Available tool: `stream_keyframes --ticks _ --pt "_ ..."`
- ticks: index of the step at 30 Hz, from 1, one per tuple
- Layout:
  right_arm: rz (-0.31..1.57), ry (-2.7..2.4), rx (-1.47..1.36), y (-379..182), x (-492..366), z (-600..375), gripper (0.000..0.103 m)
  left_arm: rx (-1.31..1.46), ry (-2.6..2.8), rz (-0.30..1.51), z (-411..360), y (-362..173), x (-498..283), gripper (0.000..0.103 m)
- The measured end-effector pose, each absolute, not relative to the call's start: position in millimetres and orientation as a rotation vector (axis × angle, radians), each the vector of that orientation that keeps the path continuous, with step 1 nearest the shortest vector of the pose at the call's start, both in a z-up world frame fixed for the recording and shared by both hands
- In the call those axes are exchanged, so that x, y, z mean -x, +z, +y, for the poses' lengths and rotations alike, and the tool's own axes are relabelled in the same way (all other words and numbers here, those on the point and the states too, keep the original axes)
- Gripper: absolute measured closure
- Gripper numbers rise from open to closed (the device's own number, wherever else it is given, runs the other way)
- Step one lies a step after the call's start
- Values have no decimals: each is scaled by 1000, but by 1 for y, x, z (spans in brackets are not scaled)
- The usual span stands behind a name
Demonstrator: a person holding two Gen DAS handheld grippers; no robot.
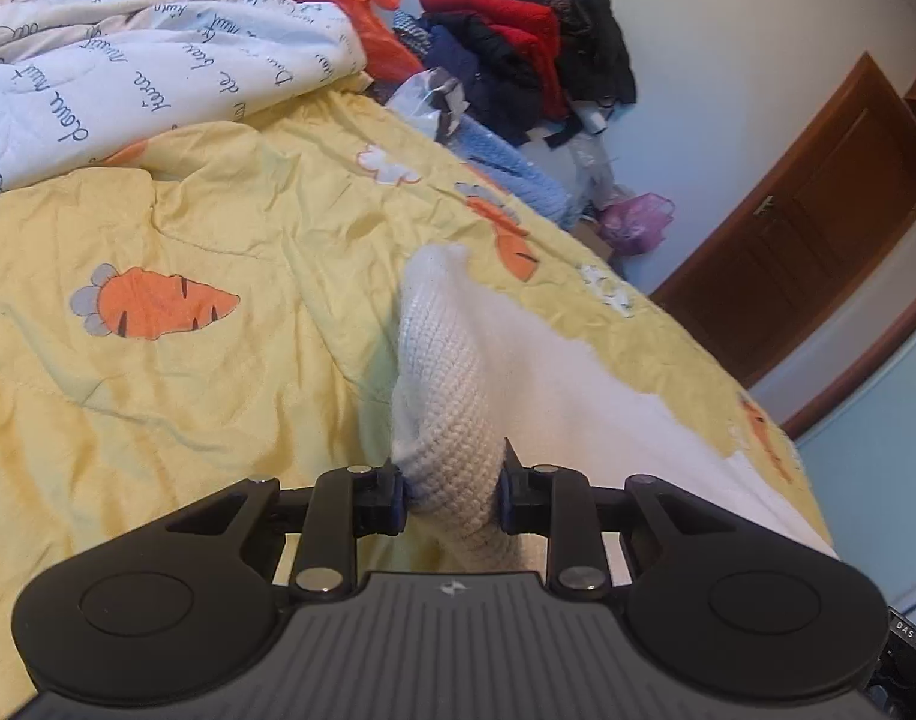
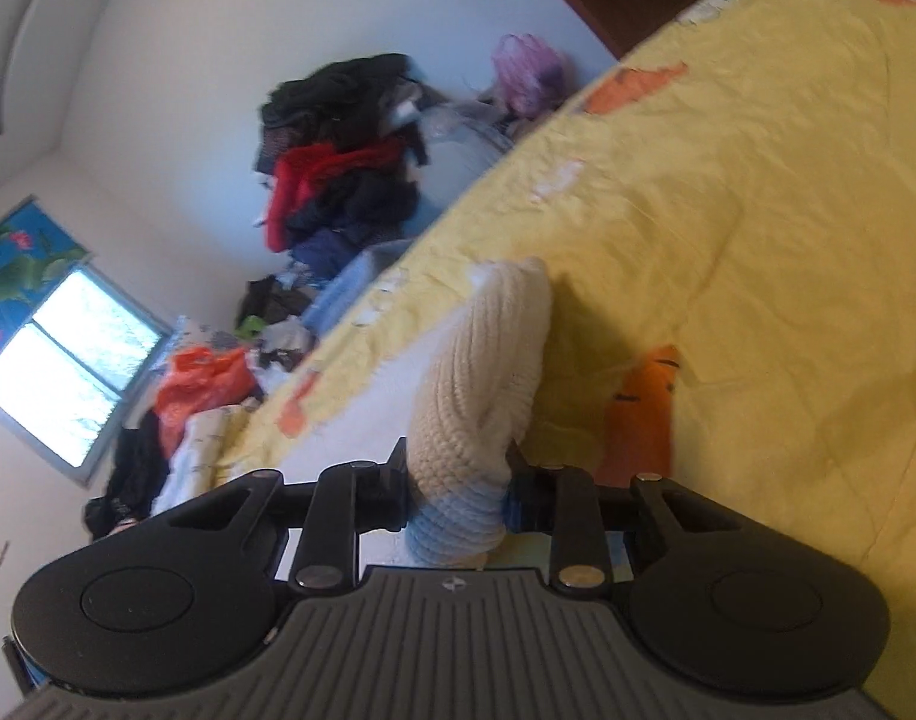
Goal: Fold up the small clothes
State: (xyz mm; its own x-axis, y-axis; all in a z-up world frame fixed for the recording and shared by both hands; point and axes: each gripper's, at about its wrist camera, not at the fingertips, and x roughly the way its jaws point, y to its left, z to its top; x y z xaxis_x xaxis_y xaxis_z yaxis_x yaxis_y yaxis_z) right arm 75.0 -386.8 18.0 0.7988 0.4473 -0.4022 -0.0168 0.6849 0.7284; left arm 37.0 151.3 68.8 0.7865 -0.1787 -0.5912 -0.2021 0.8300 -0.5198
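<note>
Both grippers clamp the cream knit garment (image 1: 458, 372): left gripper (image 1: 452, 495), right gripper (image 2: 458, 495) on its blue-trimmed end. Garment lifted over the carrot-print quilt (image 1: 188, 408), near its door-side edge. Mid-fold, probably; next, lay it flat and square.

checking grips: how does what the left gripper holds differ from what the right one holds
The left gripper pinches all-cream knit; the right gripper pinches knit with a pale blue band at the fingers. The left view is level; the right view is tilted. Both are shut on bunched knit above the yellow carrot quilt.
</note>
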Motion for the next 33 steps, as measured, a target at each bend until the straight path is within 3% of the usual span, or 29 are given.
stream_keyframes --ticks 4,8,10,11,13,14,16,17,20,24,27,29,30,31,32,33 --pt "600 349 -800 29 -34 -399 73 589 -19 719 155 65 4 77" --pt "713 306 -852 -8 -9 -417 70 534 -27 809 161 27 17 72" --pt "763 239 -868 -26 -4 -424 58 533 -43 809 167 23 25 69" --pt "756 228 -884 -27 1 -428 57 523 -46 792 170 30 32 68" --pt "678 202 -835 -9 14 -434 46 415 -4 704 170 55 51 66" --pt "624 192 -783 5 18 -436 41 324 37 638 166 69 57 61" --pt "550 211 -651 33 11 -432 27 153 92 520 154 91 54 12" --pt "544 224 -589 44 0 -427 23 95 102 487 147 97 45 7" --pt "548 275 -386 62 -53 -396 20 -21 84 494 126 98 -12 7" --pt "638 270 -135 53 -140 -347 21 -151 124 644 103 70 -107 8" --pt "707 249 -27 38 -183 -325 21 -168 122 758 97 44 -153 15" --pt "758 229 -4 25 -204 -319 21 -173 107 781 94 32 -168 36" --pt "786 248 -11 17 -210 -317 37 -170 78 780 92 29 -172 63" --pt "803 277 -28 11 -211 -317 73 -185 83 766 88 29 -173 81" --pt "813 305 -49 9 -213 -318 89 -218 92 743 84 30 -174 94" --pt "797 318 -60 10 -212 -318 88 -237 93 725 82 31 -174 94"
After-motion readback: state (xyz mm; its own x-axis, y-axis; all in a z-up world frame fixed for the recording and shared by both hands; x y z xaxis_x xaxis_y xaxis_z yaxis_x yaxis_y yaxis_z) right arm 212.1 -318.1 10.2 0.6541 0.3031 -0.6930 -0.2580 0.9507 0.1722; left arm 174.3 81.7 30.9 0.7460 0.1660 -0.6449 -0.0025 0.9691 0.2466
